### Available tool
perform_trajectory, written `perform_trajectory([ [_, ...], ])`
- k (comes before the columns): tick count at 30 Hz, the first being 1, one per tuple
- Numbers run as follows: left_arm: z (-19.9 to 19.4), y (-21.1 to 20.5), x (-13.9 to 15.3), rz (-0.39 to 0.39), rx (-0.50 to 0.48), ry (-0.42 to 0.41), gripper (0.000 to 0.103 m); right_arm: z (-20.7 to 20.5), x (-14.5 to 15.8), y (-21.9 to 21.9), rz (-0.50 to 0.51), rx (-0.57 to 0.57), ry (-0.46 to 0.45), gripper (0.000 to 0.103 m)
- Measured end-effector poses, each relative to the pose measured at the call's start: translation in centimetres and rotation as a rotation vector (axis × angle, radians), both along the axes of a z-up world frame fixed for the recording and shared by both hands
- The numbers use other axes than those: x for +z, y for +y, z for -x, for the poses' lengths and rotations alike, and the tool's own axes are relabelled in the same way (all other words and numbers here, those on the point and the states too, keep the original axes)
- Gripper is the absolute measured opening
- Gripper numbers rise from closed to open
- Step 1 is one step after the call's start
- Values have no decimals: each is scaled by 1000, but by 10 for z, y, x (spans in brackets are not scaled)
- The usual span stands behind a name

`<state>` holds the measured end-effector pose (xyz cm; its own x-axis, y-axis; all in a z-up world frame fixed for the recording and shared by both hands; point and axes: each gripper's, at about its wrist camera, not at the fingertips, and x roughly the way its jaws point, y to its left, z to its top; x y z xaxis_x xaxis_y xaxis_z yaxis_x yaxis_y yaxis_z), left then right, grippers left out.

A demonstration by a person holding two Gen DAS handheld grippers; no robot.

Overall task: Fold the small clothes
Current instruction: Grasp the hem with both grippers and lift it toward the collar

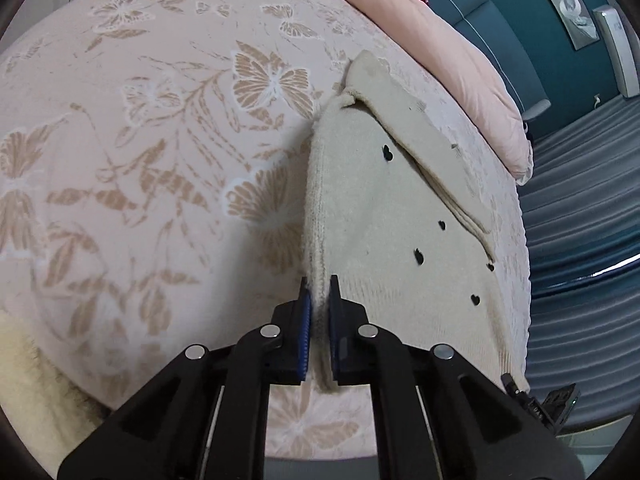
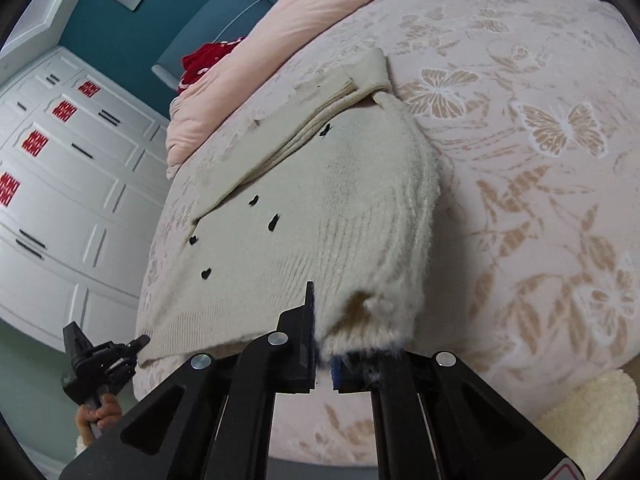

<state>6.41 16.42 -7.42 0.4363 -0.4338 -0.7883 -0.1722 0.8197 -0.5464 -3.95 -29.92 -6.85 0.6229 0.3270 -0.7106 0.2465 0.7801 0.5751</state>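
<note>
A: How many garments are on the bed?

B: One: a cream knitted sweater (image 1: 400, 216) dotted with small black hearts (image 1: 387, 153), on the pale pink bedspread with tan butterfly print (image 1: 140, 140). I count five hearts in the left wrist view, five in the right. One sleeve is folded across the body.

A: And the claws?

B: Two. The left claw (image 1: 319, 312), black with blue pads, is pinched on the sweater's ribbed edge at six o'clock in its own view. The right claw (image 2: 322, 344) is clamped on a fuzzy ribbed cuff, also at six o'clock. In the right wrist view the left claw appears at eight o'clock, held by a hand (image 2: 98, 416).

A: Anything else?

B: One pink quilt (image 1: 460, 52), one red item (image 2: 208, 58) on it, a white wardrobe (image 2: 72, 168) at nine o'clock bearing four red paper emblems. I can't read them.
</note>
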Motion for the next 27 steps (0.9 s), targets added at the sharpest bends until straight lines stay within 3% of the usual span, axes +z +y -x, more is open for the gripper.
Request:
perform_trajectory([
  [3,48,8,22,-43,-62,-2,6,43,21,15,79,117,4,5],
  [7,123,22,29,-55,-127,74,3,113,21,35,136,293,107,5],
  [10,182,27,42,-91,-203,118,0,165,22,48,125,434,173,6],
  [12,205,30,58,-66,-221,123,0,184,34,51,72,485,170,6],
  [15,193,24,75,-81,-232,57,0,172,62,48,96,478,88,5],
  [17,167,14,67,-78,-231,39,2,150,70,41,96,442,30,5],
  [18,155,8,58,-89,-235,36,13,141,70,40,120,429,22,5],
  [19,142,2,44,-120,-233,62,32,135,67,39,142,419,26,5],
  [21,125,-3,12,-147,-213,143,51,128,58,37,143,403,41,5],
  [23,112,-1,-22,-172,-157,243,50,126,50,40,145,408,59,5],
  [27,97,7,-77,-98,-101,404,51,129,38,51,143,415,81,5],
])
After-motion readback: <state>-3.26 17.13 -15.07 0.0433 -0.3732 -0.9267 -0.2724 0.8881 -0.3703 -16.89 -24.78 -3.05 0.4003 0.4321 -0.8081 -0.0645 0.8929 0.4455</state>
